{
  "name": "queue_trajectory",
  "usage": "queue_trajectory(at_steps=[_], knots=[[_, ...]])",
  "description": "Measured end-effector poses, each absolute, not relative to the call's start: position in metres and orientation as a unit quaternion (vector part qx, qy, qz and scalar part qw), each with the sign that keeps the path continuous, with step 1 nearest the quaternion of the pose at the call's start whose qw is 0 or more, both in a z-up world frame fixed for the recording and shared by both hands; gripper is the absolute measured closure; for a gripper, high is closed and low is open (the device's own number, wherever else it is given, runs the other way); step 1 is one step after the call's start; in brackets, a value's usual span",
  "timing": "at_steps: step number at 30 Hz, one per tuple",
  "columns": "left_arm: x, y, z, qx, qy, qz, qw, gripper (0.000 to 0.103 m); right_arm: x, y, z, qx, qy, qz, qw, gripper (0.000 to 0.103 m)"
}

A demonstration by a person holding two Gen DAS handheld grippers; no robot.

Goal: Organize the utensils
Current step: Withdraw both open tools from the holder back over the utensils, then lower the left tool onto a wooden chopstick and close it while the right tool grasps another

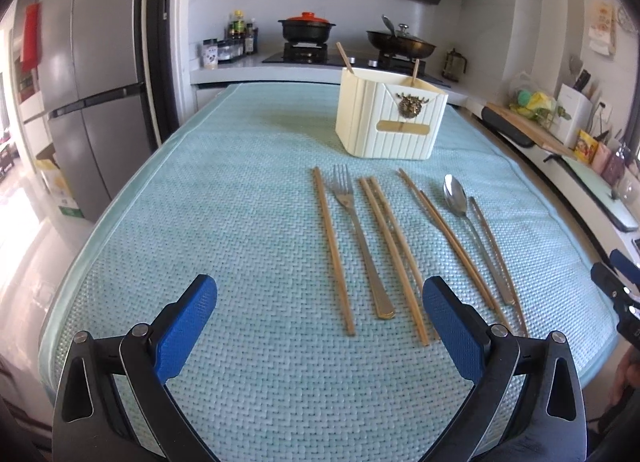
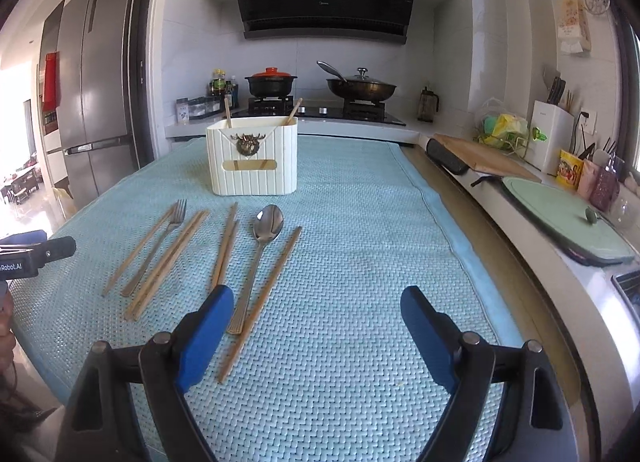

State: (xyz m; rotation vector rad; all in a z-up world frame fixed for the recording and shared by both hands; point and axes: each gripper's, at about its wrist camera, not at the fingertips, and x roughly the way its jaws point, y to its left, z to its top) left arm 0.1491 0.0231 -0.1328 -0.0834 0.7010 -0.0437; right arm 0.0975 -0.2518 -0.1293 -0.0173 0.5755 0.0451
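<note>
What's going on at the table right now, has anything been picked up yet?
Nothing is held yet. A person holds both tools over the teal mat: the left tool and right tool are open and empty. A fork, a spoon and loose chopsticks lie in a row on the mat. The cream holder behind them already has two chopsticks standing in it.

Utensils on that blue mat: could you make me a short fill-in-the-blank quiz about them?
1. The fork and spoon lie flat on the ___ mat.
2. Two chopsticks stand inside the cream ___.
3. The pot on the stove has an ___ lid.

Missing words: blue; holder; orange
</note>
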Motion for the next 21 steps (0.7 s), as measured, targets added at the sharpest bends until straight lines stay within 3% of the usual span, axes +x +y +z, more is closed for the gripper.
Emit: queue_trajectory(at_steps=[5, 8, 13, 21], knots=[[0.15, 0.029, -0.14, -0.045, 0.351, -0.011, 0.935, 0.0, 0.097, -0.248, -0.132, -0.011, 0.283, 0.021, 0.959, 0.018], [0.152, 0.033, -0.144, -0.05, 0.357, -0.006, 0.933, 0.0, 0.099, -0.245, -0.136, -0.014, 0.293, 0.022, 0.956, 0.032], [0.153, 0.037, -0.147, -0.052, 0.359, 0.001, 0.932, 0.0, 0.105, -0.246, -0.143, -0.006, 0.315, 0.024, 0.949, 0.045], [0.158, 0.043, -0.154, -0.055, 0.37, 0.013, 0.927, 0.0, 0.114, -0.251, -0.154, 0.014, 0.343, 0.022, 0.939, 0.046]])
